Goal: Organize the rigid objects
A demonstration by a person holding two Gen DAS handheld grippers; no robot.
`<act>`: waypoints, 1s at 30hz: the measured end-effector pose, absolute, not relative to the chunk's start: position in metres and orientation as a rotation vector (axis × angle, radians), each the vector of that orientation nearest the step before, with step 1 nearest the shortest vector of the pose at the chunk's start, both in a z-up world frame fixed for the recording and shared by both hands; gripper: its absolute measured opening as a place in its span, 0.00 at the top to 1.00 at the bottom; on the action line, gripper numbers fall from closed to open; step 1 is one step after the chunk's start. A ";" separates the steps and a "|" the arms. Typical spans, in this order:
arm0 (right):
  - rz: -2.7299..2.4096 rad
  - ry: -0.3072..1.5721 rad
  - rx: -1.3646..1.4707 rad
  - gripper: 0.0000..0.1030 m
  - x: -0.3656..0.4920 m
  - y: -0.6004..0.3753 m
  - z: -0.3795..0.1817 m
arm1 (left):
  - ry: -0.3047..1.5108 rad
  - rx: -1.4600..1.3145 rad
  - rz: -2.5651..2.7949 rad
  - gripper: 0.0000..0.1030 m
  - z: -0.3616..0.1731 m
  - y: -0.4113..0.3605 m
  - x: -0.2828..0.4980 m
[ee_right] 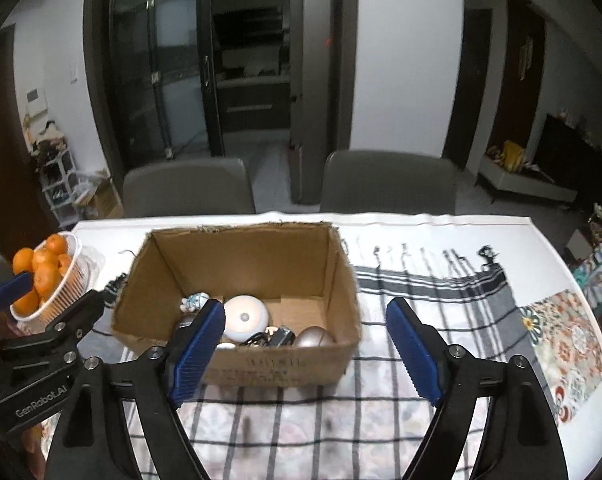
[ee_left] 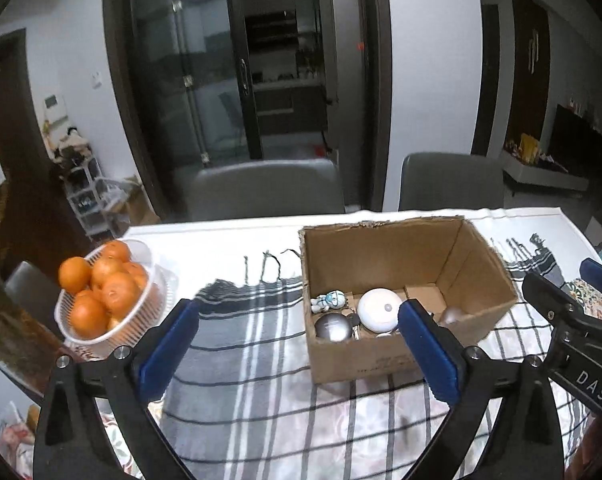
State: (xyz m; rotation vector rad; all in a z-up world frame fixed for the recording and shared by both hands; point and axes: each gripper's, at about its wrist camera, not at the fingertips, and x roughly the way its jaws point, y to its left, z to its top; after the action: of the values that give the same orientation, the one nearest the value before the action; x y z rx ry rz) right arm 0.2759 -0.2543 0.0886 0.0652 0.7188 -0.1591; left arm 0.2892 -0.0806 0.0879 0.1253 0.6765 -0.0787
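Observation:
An open cardboard box (ee_left: pixel 397 356) stands on the checked tablecloth; it also shows in the right wrist view (ee_right: pixel 281 368). Inside lie a white round lamp (ee_left: pixel 379 308) (ee_right: pixel 245 316), a small blue-white figurine (ee_left: pixel 329 301) (ee_right: pixel 195 301), a silver round case (ee_left: pixel 333 328), a metallic egg-shaped object (ee_right: pixel 314 338) and dark cabled items (ee_right: pixel 269 338). My left gripper (ee_left: pixel 299 330) is open and empty, above the cloth in front of the box. My right gripper (ee_right: pixel 305 332) is open and empty, in front of the box's right corner.
A white basket of oranges (ee_left: pixel 113 300) (ee_right: pixel 51 276) stands at the table's left edge. Two grey chairs (ee_left: pixel 265 188) (ee_right: pixel 389 182) stand behind the table. A floral cloth (ee_right: pixel 569 344) lies at the right. The right gripper's body (ee_left: pixel 581 340) shows at the left view's right edge.

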 end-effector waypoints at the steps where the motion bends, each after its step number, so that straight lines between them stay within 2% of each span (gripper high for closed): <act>1: -0.165 0.704 0.069 0.16 0.267 -0.254 0.093 | 0.657 0.129 -0.073 0.00 0.093 -0.080 0.278; 14: -0.174 0.585 0.099 0.11 0.142 -0.235 0.124 | 0.486 0.134 -0.060 0.00 0.125 -0.055 0.145; 21: -0.193 0.523 0.043 0.07 0.082 -0.219 0.131 | 0.435 0.130 -0.074 0.00 0.122 -0.046 0.094; 30: -0.149 0.514 0.037 0.06 0.029 -0.206 0.117 | 0.404 0.117 -0.080 0.00 0.108 -0.037 0.044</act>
State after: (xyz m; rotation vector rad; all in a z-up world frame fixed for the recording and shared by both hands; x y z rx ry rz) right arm 0.0293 -0.2064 0.1170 0.0366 0.5141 -0.1490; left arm 0.0440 -0.0369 0.1082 0.1171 0.4038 -0.0802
